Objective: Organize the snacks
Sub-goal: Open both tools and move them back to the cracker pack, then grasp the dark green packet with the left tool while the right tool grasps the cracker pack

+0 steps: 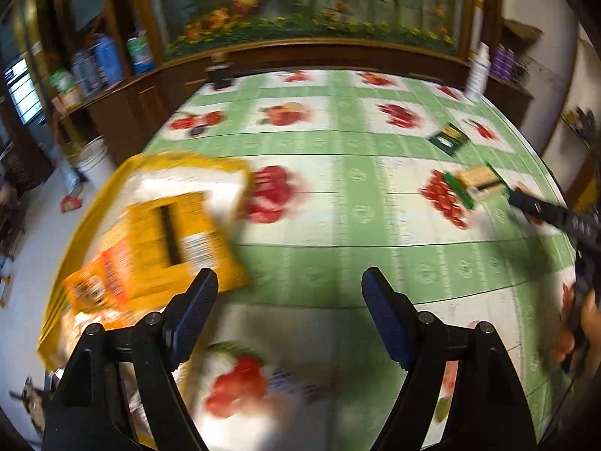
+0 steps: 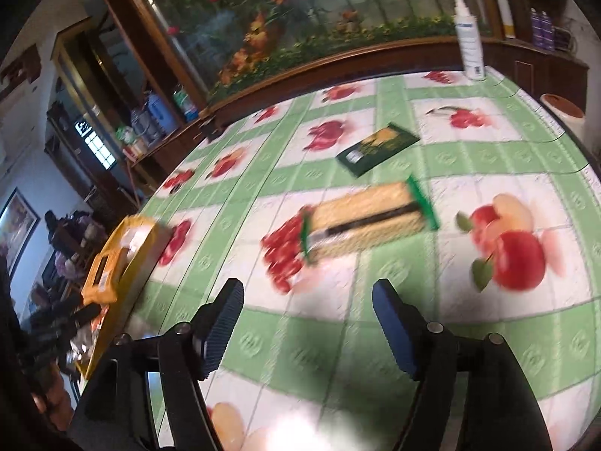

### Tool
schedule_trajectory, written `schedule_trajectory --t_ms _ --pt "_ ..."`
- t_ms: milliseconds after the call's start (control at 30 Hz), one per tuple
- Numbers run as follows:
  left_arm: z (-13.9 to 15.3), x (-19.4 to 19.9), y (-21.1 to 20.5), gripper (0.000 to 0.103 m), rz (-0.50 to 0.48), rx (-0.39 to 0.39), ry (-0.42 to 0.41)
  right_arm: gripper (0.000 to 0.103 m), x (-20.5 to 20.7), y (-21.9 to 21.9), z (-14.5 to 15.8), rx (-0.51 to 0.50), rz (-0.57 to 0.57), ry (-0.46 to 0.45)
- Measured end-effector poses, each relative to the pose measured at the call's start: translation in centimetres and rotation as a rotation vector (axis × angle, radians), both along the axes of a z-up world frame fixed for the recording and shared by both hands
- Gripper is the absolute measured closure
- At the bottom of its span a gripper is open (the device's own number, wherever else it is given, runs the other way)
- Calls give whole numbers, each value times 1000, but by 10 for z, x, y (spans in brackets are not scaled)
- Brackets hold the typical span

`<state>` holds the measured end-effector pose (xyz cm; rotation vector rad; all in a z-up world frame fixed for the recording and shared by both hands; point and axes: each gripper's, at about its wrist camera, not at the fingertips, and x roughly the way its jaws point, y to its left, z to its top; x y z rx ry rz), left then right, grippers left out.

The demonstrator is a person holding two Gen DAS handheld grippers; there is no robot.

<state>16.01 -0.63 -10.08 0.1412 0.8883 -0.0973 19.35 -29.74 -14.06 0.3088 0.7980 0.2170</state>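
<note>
A yellow bin [image 1: 112,184] at the table's left edge holds a yellow snack packet [image 1: 180,233] and an orange one [image 1: 101,282]. My left gripper [image 1: 289,282] hangs open just right of the bin, nothing between its fingers. In the right wrist view, a tan cracker pack with green ends [image 2: 368,221] lies ahead of my open, empty right gripper [image 2: 308,293]. A dark green flat packet [image 2: 377,146] lies farther back. The cracker pack [image 1: 475,184] and green packet [image 1: 449,138] also show in the left wrist view, with the right gripper's fingers [image 1: 541,208] beside the pack. The bin [image 2: 124,259] appears at far left.
The table wears a green and white fruit-print cloth [image 2: 375,323]. A white spray bottle [image 2: 467,37] stands at the back edge before a wooden cabinet with a flower picture [image 1: 308,0]. A white bucket [image 1: 94,159] sits on the floor left of the table. A person's hand [image 1: 578,323] shows at right.
</note>
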Motion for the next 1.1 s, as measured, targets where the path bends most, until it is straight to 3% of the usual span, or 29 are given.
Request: schedule_trajectory --t_ms 233,367,667,833,867,900,933,967,1033,1067,1100 --pt "-10 49 -111 24 -299 52 18 29 30 -45 6 52 -97 -5" --pt "-21 75 -167 24 -408 111 18 24 30 -69 5 76 -150 -9" --pt "-48 118 -228 22 -465 273 -5 23 23 -113 -2 152 -276 -30" --pt "-53 128 -227 22 -474 178 12 23 26 -117 -4 152 -292 -32" --pt "-53 130 -224 26 -470 148 22 23 27 -117 -4 149 -294 -31" --pt "-53 131 -219 43 -473 100 34 23 27 -116 -4 148 -296 -31" --pt "-53 130 -215 53 -474 90 31 23 28 -116 -4 148 -296 -32" --pt "-53 127 -214 57 -482 99 29 23 28 -115 -3 143 -294 -37" --pt "-53 121 -206 78 -508 82 54 22 32 -113 0 129 -295 -49" --pt "-52 117 -200 80 -509 73 65 20 36 -110 2 127 -288 -53" --pt "-52 114 -194 93 -503 65 76 20 41 -108 4 125 -277 -53"
